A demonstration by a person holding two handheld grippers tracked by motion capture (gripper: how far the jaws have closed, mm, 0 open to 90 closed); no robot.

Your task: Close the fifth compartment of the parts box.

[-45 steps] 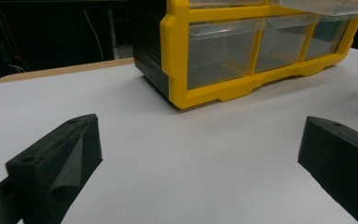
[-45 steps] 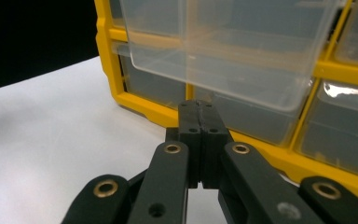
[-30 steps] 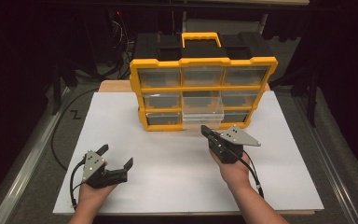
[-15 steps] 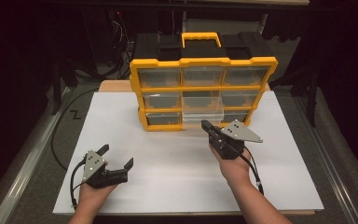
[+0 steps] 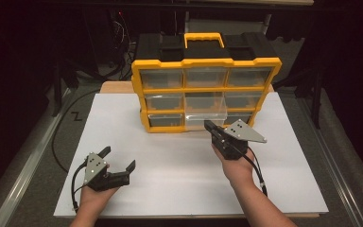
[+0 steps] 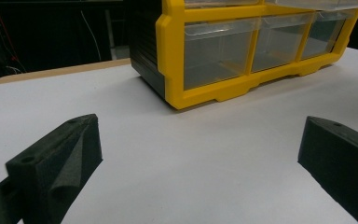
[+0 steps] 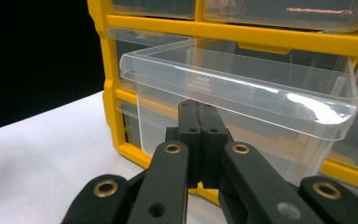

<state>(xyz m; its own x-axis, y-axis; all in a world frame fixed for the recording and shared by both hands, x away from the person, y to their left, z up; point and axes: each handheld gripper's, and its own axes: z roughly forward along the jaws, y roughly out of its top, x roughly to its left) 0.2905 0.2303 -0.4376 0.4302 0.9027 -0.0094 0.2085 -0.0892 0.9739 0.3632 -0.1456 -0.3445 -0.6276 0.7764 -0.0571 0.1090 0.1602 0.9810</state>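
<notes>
A yellow organiser (image 5: 205, 87) with clear drawers stands upright at the back of the white board (image 5: 179, 175). Its bottom middle drawer (image 5: 206, 118) sticks out a little from the frame. My right gripper (image 5: 208, 126) is shut, with its tips against the front of that drawer. In the right gripper view the closed jaws (image 7: 199, 109) sit just under the drawer's clear lip (image 7: 242, 88), with nothing between them. My left gripper (image 5: 119, 158) rests open near the board's front left, far from the organiser. Its spread jaws frame bare board (image 6: 196, 154), with the organiser's corner (image 6: 172, 56) ahead.
The organiser has a yellow handle (image 5: 204, 38) on top and a black back. A wooden tabletop edge (image 5: 116, 87) shows behind the board. A black cable (image 5: 64, 127) runs over the grey floor at the left. Dark surroundings lie behind.
My right gripper has moved forward toward the organiser, and the bottom middle drawer sticks out less than before. The left gripper has stayed put.
</notes>
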